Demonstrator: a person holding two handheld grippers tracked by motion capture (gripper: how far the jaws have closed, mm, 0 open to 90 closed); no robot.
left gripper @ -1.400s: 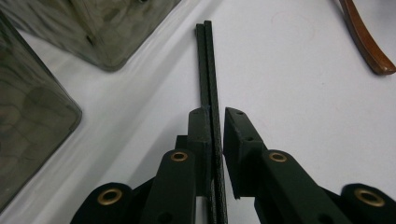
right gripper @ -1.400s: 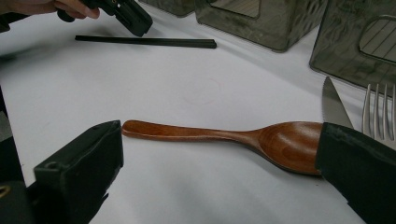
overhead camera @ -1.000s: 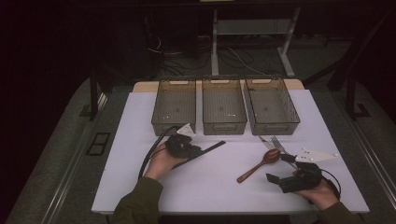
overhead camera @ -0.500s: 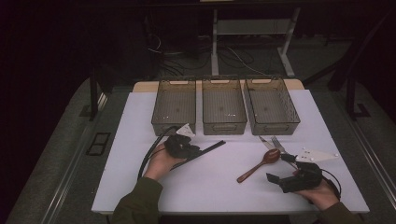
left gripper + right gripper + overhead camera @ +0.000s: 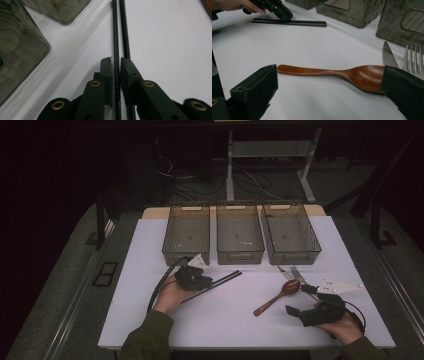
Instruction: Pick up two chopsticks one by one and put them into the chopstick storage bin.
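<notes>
Chopsticks [image 5: 117, 37]: two thin, straight black rods.

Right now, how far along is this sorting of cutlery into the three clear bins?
Barely started: the three clear plastic bins look empty. In hand: the left gripper is shut on one of the two black chopsticks. Left: the brown wooden spoon lies between the right gripper's open jaws, ungripped, with the metal knife and fork beside it.

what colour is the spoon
Reddish-brown wood, glossy. The spoon shows best in the right gripper view.
</notes>
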